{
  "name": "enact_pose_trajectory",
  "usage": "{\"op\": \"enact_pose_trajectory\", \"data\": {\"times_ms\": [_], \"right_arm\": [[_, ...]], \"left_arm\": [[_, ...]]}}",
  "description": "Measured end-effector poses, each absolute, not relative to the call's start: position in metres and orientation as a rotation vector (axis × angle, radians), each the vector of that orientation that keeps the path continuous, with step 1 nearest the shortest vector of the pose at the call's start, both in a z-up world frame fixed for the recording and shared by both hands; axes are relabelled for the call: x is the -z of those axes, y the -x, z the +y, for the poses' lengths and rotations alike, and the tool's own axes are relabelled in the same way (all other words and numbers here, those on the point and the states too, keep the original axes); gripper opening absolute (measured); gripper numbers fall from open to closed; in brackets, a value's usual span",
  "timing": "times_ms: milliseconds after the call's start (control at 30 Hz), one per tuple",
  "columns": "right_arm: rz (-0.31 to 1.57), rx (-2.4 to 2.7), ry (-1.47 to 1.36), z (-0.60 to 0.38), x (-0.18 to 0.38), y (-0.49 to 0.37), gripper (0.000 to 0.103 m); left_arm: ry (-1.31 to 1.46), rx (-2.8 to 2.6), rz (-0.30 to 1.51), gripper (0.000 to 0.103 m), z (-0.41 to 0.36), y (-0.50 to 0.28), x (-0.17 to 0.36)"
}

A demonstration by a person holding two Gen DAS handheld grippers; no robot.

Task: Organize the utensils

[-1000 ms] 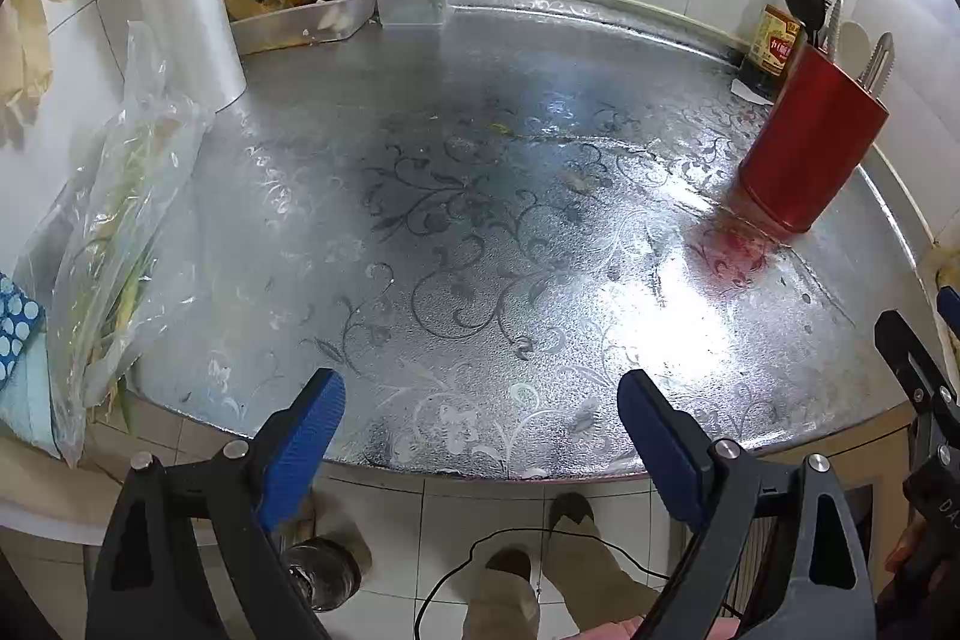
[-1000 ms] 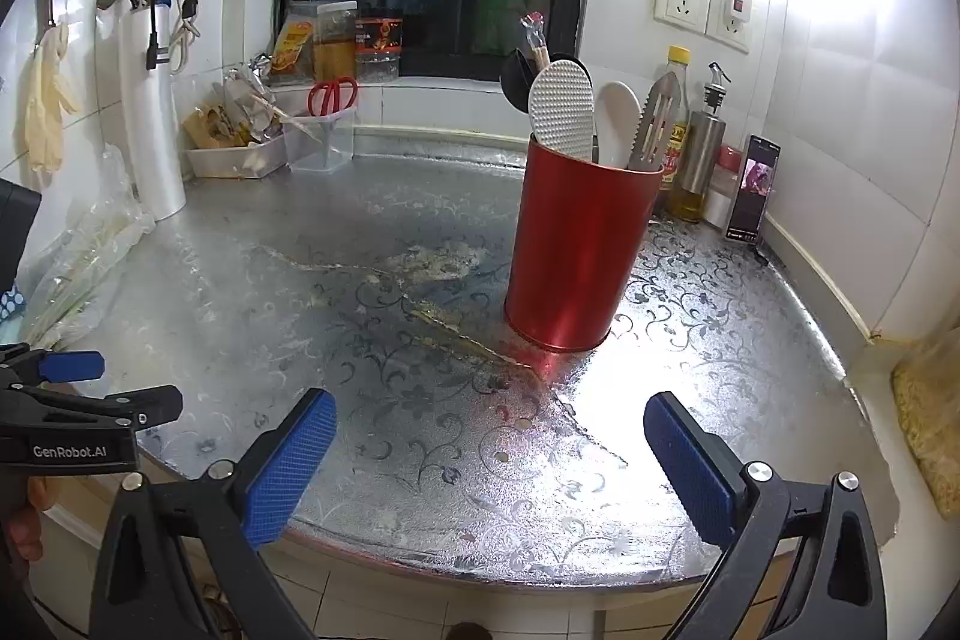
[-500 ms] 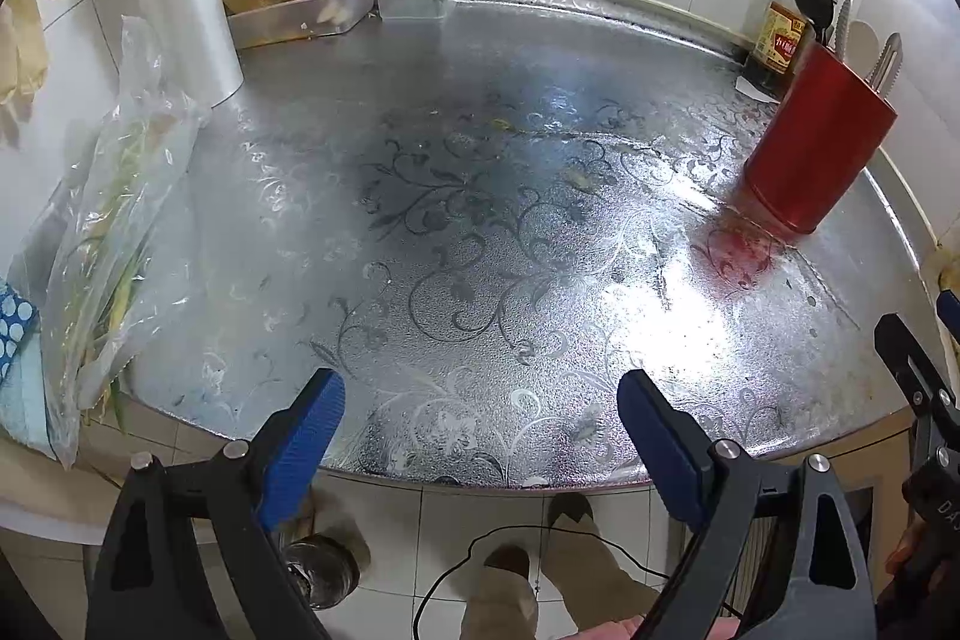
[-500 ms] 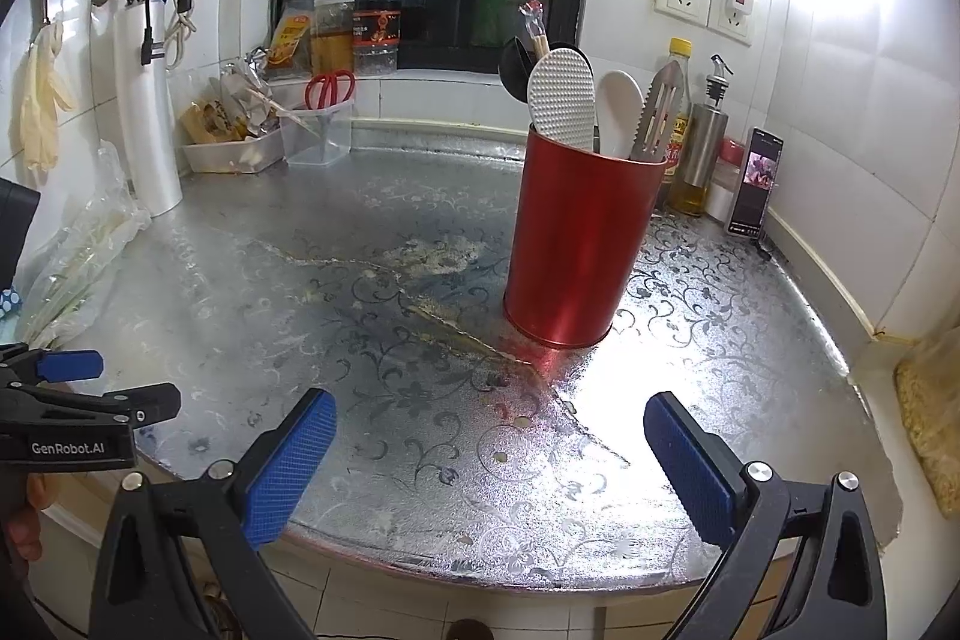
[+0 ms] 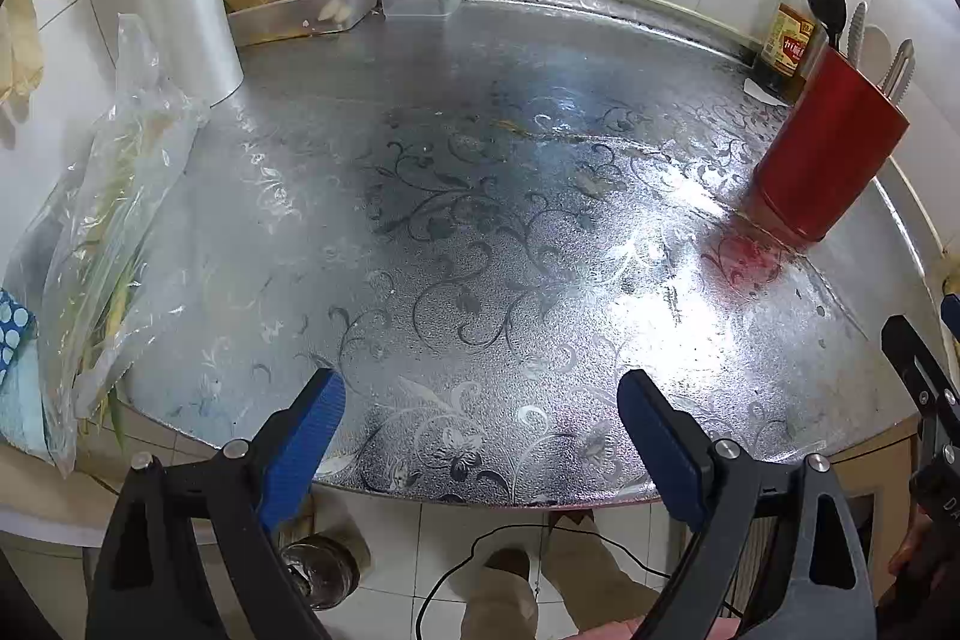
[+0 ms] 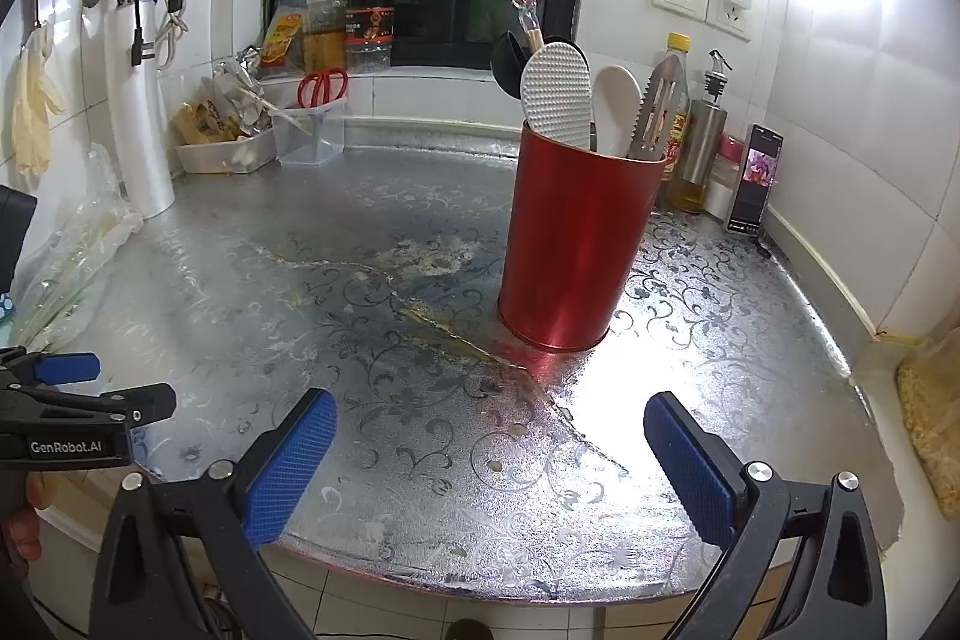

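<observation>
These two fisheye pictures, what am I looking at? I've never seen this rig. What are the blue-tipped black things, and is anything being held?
A person holds two handheld grippers, each with a camera looking along its blue-padded fingers. One picture is from the left gripper, the other from the right gripper. Both are open and hold nothing. They hover at the near edge of a silver patterned counter. On it stands a red holder already full of utensils, with bottles behind it. Red-handled scissors stand in a clear box at the back.
</observation>
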State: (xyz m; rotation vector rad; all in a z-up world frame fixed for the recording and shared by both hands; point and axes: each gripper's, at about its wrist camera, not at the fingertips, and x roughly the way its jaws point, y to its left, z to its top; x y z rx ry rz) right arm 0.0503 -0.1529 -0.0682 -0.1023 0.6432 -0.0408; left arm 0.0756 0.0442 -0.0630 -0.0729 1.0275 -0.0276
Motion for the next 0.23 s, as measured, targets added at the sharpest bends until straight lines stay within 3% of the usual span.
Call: {"op": "enact_pose_trajectory", "data": {"times_ms": [233], "right_arm": [[0.646, 0.044, 0.103, -0.1541, 0.0691, -0.0520, 0.103]], "left_arm": [[0.074, 0.019, 1.006, 0.092, 0.0449, -0.0785, 0.0611]]}}
